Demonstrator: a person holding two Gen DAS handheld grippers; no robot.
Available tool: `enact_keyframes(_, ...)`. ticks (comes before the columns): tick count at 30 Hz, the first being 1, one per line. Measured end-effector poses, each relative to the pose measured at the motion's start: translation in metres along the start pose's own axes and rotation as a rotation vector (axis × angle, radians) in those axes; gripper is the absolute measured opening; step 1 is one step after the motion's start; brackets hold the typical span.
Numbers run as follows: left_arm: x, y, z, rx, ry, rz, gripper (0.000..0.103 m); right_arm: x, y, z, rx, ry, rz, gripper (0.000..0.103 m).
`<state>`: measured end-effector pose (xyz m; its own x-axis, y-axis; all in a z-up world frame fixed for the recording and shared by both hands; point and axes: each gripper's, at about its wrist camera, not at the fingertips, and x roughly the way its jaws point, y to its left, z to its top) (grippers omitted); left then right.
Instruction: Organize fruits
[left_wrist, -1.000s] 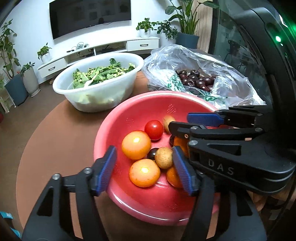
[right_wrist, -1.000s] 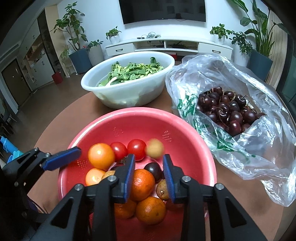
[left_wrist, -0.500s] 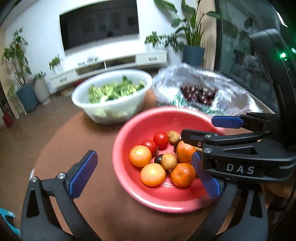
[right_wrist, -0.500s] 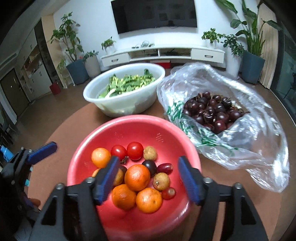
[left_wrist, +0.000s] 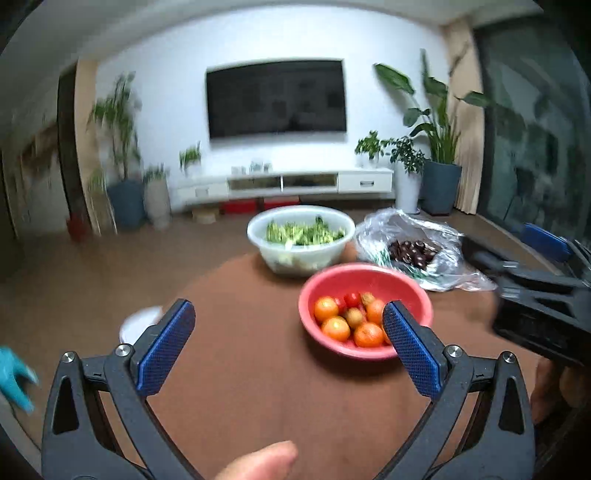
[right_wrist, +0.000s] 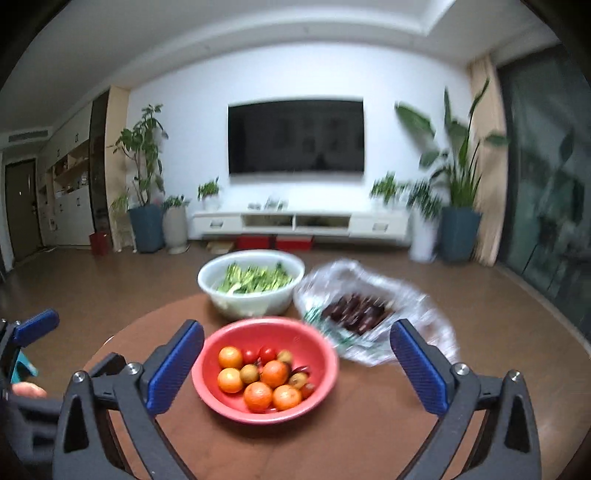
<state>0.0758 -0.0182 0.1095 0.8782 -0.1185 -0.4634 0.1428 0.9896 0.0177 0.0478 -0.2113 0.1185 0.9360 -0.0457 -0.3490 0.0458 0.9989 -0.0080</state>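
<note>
Ahead: red bowl (right_wrist: 325, 354) beyond right tool (right_wrist: 295, 369) (jaws opening, empty).

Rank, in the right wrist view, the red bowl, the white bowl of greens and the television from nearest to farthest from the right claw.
1. Red bowl: just ahead of the right claw, centre of the table.
2. White bowl of greens: behind it, slightly left.
3. Television: on the far wall.

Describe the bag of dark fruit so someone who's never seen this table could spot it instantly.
Start at the round brown table. Behind the red bowl of mixed fruit stands a white bowl of greens; the plastic bag lies to the right of both. It is the only crinkled, see-through container, and it holds a heap of dark cherries.
</note>
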Motion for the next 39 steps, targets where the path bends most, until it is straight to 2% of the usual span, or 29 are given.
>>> enact_keyframes(2, -0.008, 0.007, -0.004, -0.033, 0.033, 0.018, 0.103, -0.023, -0.003, 0.002, 0.004, -0.008, 0.007, 0.103)
enact_keyframes(4, -0.017, 0.012, -0.009, -0.057, 0.063, 0.032, 0.103, -0.036, -0.006, 0.002, 0.023, 0.026, 0.011, 0.103)
enact_keyframes(7, -0.033, 0.017, -0.025, -0.087, 0.098, 0.047, 0.103, -0.049, -0.013, -0.006, 0.068, 0.128, 0.015, 0.103)
enact_keyframes(10, -0.046, 0.014, -0.042, -0.069, 0.13, 0.057, 0.103, -0.055, -0.021, -0.021, 0.14, 0.232, -0.005, 0.103)
enact_keyframes(13, -0.057, 0.009, -0.062, -0.058, 0.154, 0.046, 0.103, -0.064, -0.023, -0.037, 0.185, 0.3, -0.02, 0.103)
enact_keyframes(17, -0.067, 0.001, -0.078, -0.04, 0.181, 0.018, 0.103, -0.074, -0.017, -0.052, 0.169, 0.317, -0.026, 0.103)
enact_keyframes(22, -0.069, -0.004, -0.082, -0.038, 0.191, 0.007, 0.103, -0.079, -0.01, -0.065, 0.165, 0.337, -0.022, 0.103)
enact_keyframes(39, -0.037, 0.002, -0.088, -0.055, 0.253, 0.014, 0.103, -0.069, 0.005, -0.077, 0.132, 0.378, -0.021, 0.103)
